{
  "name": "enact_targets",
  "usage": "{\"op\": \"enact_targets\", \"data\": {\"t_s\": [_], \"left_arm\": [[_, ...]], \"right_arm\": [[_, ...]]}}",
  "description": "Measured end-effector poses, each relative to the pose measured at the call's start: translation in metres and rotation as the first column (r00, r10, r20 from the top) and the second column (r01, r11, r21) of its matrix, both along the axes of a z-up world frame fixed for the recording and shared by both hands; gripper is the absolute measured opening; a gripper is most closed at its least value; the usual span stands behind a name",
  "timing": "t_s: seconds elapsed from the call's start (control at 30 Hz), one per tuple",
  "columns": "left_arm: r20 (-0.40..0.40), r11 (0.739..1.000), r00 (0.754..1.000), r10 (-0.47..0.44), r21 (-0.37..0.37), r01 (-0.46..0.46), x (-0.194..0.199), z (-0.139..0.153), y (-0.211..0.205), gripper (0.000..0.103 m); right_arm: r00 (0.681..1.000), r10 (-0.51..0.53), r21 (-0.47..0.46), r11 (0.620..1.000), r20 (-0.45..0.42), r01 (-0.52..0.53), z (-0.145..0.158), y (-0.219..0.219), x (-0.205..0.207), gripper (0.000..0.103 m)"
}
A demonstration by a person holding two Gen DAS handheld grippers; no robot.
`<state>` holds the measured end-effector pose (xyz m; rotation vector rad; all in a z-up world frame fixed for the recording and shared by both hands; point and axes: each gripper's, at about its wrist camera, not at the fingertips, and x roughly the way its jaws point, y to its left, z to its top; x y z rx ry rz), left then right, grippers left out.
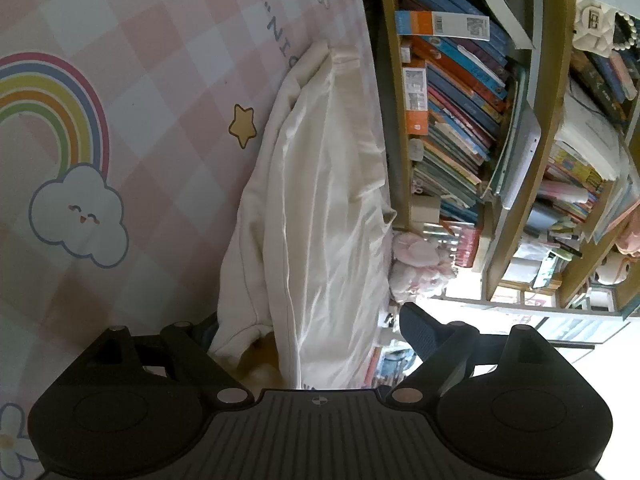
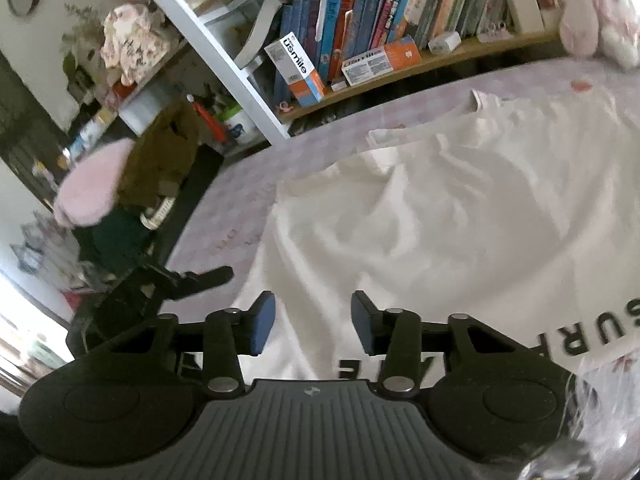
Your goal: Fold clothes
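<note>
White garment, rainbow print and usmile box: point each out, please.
White garment (image 2: 460, 208), right wrist view, on its rumpled middle.
Rainbow print (image 1: 60, 108), left wrist view, on the arc's coloured bands.
usmile box (image 2: 298, 66), right wrist view, on its white lettered face.

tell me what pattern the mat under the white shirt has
Pink-and-white checks with a rainbow on the mat, clearest in the left wrist view.

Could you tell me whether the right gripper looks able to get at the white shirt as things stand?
Probably yes. The right gripper is open just above the shirt, which lies spread on the mat with nothing between the fingers and the cloth.
</note>
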<state>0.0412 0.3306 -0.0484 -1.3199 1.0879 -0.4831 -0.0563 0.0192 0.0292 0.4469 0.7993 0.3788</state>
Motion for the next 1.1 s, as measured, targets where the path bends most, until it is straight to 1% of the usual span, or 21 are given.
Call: {"op": "enact_targets", "data": {"t_s": [0.07, 0.27, 0.4, 0.47, 0.57, 0.67, 0.8, 0.9, 0.97, 1.1], "left_arm": [[0.001, 1.000, 1.000, 0.000, -0.003, 0.000, 0.000, 0.000, 0.000, 0.089], [-0.003, 1.000, 1.000, 0.002, -0.007, -0.002, -0.001, 0.000, 0.002, 0.089], [-0.002, 1.000, 1.000, 0.004, -0.007, -0.004, -0.002, 0.001, 0.002, 0.089], [-0.001, 1.000, 1.000, 0.003, -0.005, -0.003, -0.002, 0.001, 0.002, 0.089], [0.001, 1.000, 1.000, 0.001, 0.000, -0.001, -0.002, 0.002, 0.002, 0.089], [0.002, 1.000, 1.000, -0.001, 0.007, 0.001, -0.001, 0.002, 0.001, 0.089], [0.005, 1.000, 1.000, -0.010, 0.019, 0.010, -0.001, 0.003, 0.000, 0.089], [0.005, 1.000, 1.000, -0.012, 0.017, 0.012, -0.001, 0.003, 0.000, 0.089], [0.002, 1.000, 1.000, -0.013, 0.019, 0.013, 0.000, 0.003, -0.001, 0.089], [-0.004, 0.999, 1.000, -0.019, 0.034, 0.019, 0.000, 0.005, -0.003, 0.089]], "right_arm": [[1.000, -0.002, 0.007, 1.000, -0.011, 0.002, -0.001, 0.003, 0.004, 0.037], [0.999, -0.009, -0.048, 0.999, -0.034, 0.008, -0.006, 0.012, 0.011, 0.034], [0.997, -0.012, -0.080, 0.997, -0.082, 0.006, -0.015, 0.016, 0.018, 0.034], [0.994, 0.001, -0.106, 0.994, -0.105, -0.013, -0.021, 0.022, 0.021, 0.034], [0.990, 0.057, -0.127, 0.989, -0.128, -0.073, -0.027, 0.036, 0.024, 0.034], [0.979, 0.160, -0.147, 0.973, -0.126, -0.178, -0.030, 0.059, 0.026, 0.034], [0.950, 0.282, -0.167, 0.938, -0.136, -0.303, -0.036, 0.090, 0.031, 0.034], [0.920, 0.353, -0.159, 0.912, -0.171, -0.379, -0.043, 0.104, 0.033, 0.034], [0.903, 0.382, -0.145, 0.899, -0.198, -0.413, -0.048, 0.109, 0.034, 0.034], [0.899, 0.388, -0.117, 0.902, -0.201, -0.415, -0.045, 0.103, 0.035, 0.035]]}}
